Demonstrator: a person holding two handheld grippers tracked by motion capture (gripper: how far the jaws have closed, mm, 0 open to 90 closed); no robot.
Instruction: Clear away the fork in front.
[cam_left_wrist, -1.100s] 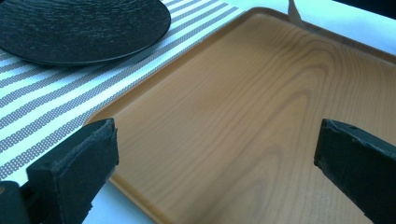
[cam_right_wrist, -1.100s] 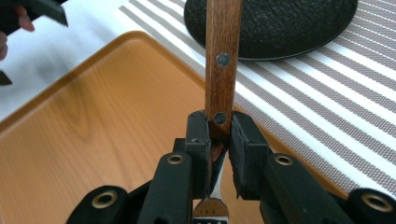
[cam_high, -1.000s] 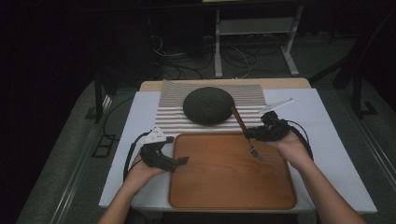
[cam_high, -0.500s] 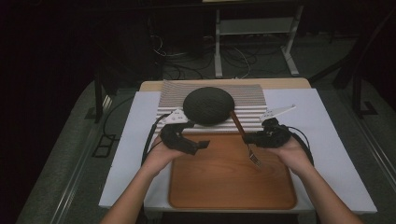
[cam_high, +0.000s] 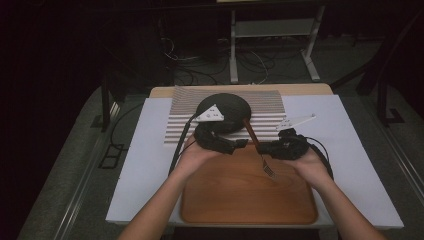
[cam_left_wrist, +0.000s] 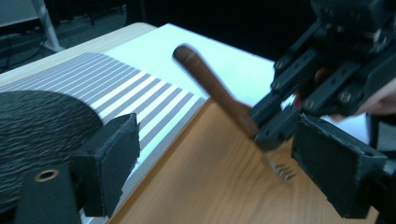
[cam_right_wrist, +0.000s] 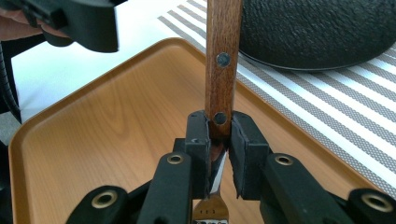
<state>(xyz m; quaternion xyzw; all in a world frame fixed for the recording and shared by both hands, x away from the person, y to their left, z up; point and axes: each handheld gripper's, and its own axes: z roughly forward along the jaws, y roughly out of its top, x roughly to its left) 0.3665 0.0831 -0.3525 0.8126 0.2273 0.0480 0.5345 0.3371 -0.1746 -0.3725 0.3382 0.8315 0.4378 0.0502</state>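
Note:
A fork with a brown wooden handle (cam_high: 250, 131) is tilted over the far edge of the wooden tray (cam_high: 235, 200), tines down. My right gripper (cam_high: 261, 148) is shut on the fork where handle meets metal; in the right gripper view the pads (cam_right_wrist: 198, 140) squeeze the handle (cam_right_wrist: 223, 46). My left gripper (cam_high: 241, 144) is open, just left of the fork. In the left gripper view the fork (cam_left_wrist: 210, 88) and the right gripper (cam_left_wrist: 280, 128) lie between and beyond its wide-apart pads (cam_left_wrist: 112, 163).
A dark round dish (cam_high: 230, 106) lies upside down on a striped placemat (cam_high: 272, 107) behind the tray. Both sit on a white table cover (cam_high: 150, 165). A metal stand (cam_high: 270, 30) and cables are on the floor beyond the table.
My left gripper has moved from the tray's front left corner forward and right, up to the fork. My right gripper has kept hold of the fork and shifted slightly nearer.

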